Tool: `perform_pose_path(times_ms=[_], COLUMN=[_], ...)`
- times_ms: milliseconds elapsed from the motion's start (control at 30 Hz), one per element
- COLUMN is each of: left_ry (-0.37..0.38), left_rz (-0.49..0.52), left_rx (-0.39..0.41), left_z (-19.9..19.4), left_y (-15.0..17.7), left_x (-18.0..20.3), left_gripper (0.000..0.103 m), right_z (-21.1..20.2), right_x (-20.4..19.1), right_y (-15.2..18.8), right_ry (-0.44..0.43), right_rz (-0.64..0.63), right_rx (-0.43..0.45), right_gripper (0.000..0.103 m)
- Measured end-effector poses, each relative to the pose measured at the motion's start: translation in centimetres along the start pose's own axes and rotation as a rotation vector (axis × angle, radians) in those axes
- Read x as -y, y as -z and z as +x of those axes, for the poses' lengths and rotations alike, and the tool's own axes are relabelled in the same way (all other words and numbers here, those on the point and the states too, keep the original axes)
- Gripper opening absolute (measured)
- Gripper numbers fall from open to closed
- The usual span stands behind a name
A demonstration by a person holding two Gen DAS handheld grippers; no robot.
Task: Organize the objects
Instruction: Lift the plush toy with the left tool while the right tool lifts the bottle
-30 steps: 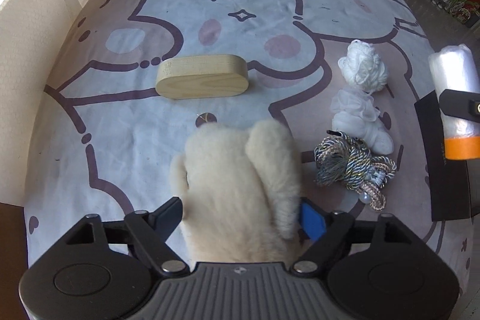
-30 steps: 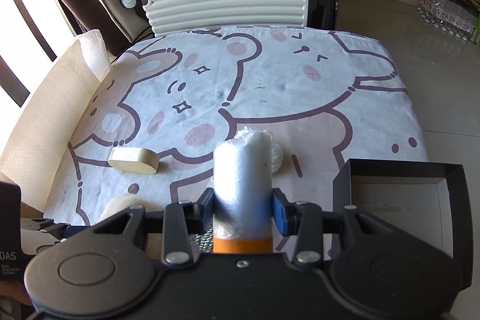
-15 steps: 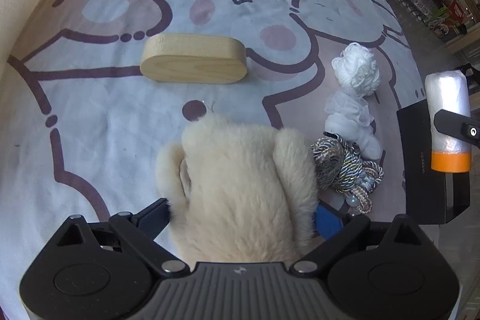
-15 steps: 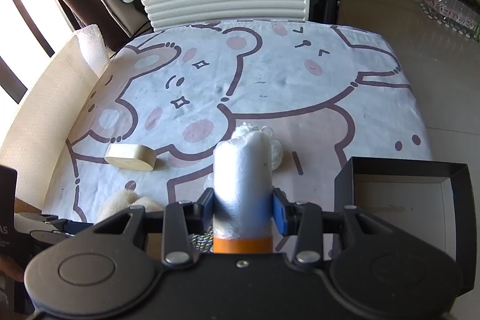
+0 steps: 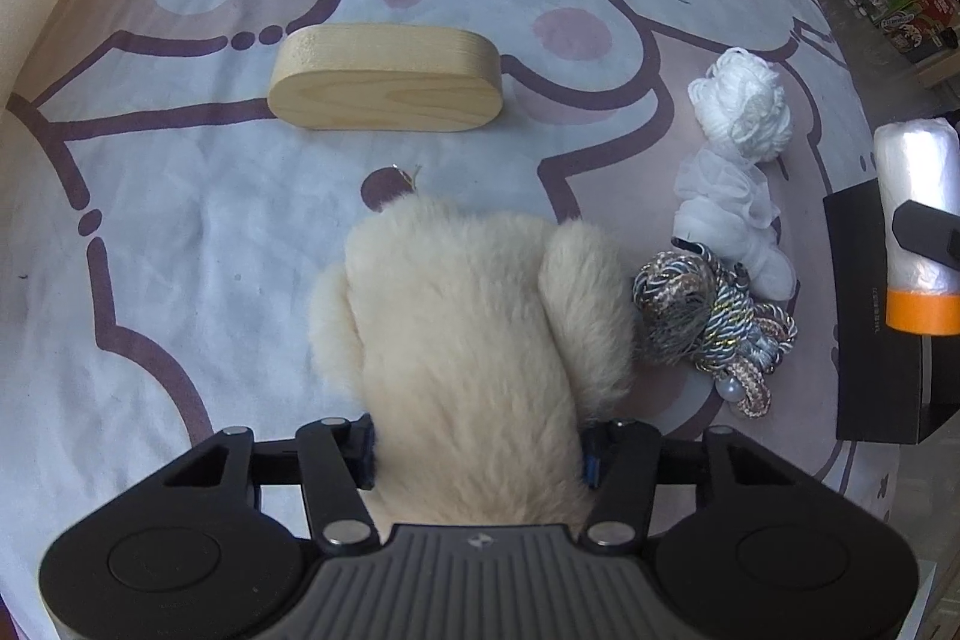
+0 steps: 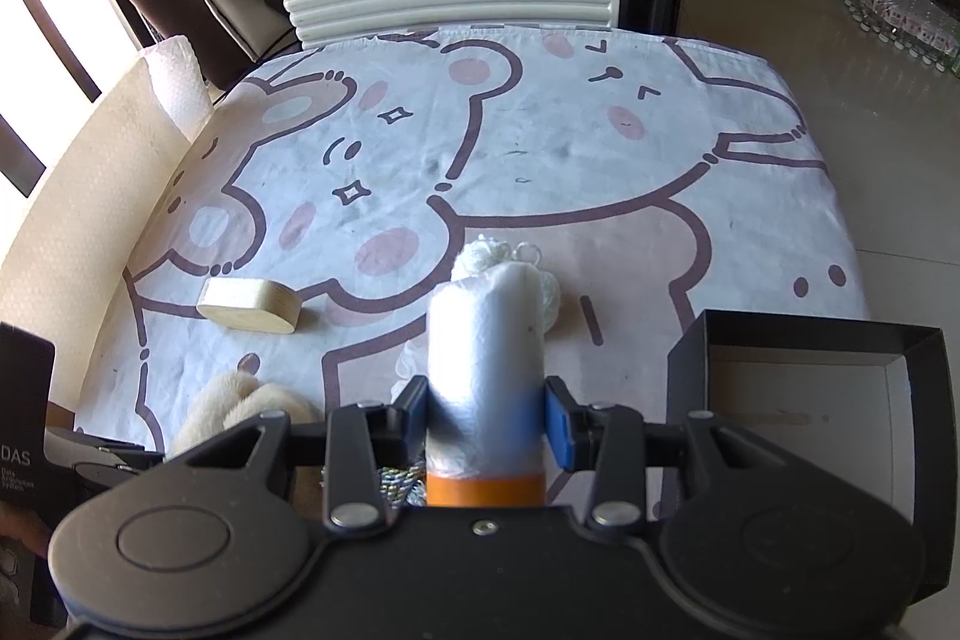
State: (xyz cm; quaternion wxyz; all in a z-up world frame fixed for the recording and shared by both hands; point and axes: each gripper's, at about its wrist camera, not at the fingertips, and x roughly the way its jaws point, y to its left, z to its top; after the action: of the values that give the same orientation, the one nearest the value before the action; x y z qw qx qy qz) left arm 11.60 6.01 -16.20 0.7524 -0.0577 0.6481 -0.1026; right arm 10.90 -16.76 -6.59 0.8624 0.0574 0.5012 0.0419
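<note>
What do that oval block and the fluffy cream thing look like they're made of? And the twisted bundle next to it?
The oval block looks like pale, unvarnished wood: grain lines show on its face and the surface is matte. The fluffy cream thing looks like plush, probably synthetic fur: long soft pile with no sheen. The twisted bundle seems to be braided cord with metallic threads: grey, blue and pinkish strands that glint.

You see strong daylight entering from the window (image 6: 36, 10) at the left, casting short soft shadows across the printed cloth (image 5: 180, 232). Both fisheye views bow at their edges; nearest gripper parts blur slightly.
</note>
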Motion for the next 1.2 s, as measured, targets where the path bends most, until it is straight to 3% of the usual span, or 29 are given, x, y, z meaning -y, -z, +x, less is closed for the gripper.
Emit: perform_pose_path(times_ms=[300, 433, 733, 1200], left_ry=[-0.057, -0.145, -0.180, -0.205], left_rz=[0.043, 0.088, 0.098, 0.016], left_rx=[0.108, 0.189, 0.303, 0.460], left_z=[-3.4, -5.6, -9.4, -14.1], left_y=[0.1, 0.5, 1.6, 2.7], left_x=[2.1, 3.3, 5.0, 5.0], left_gripper=[0.053, 0.053, 0.053, 0.053], right_z=[-0.7, -1.4, -3.1, -5.2], right_x=[-0.3, -0.5, -0.8, -0.3], right_y=[0.0, 0.1, 0.7, 1.4], right_ry=[0.005, 0.009, 0.006, 0.016], right_rz=[-0.002, -0.006, -0.018, -0.004], right_rx=[0.016, 0.030, 0.068, 0.125], right_gripper=[0.041, 0.041, 0.041, 0.041])
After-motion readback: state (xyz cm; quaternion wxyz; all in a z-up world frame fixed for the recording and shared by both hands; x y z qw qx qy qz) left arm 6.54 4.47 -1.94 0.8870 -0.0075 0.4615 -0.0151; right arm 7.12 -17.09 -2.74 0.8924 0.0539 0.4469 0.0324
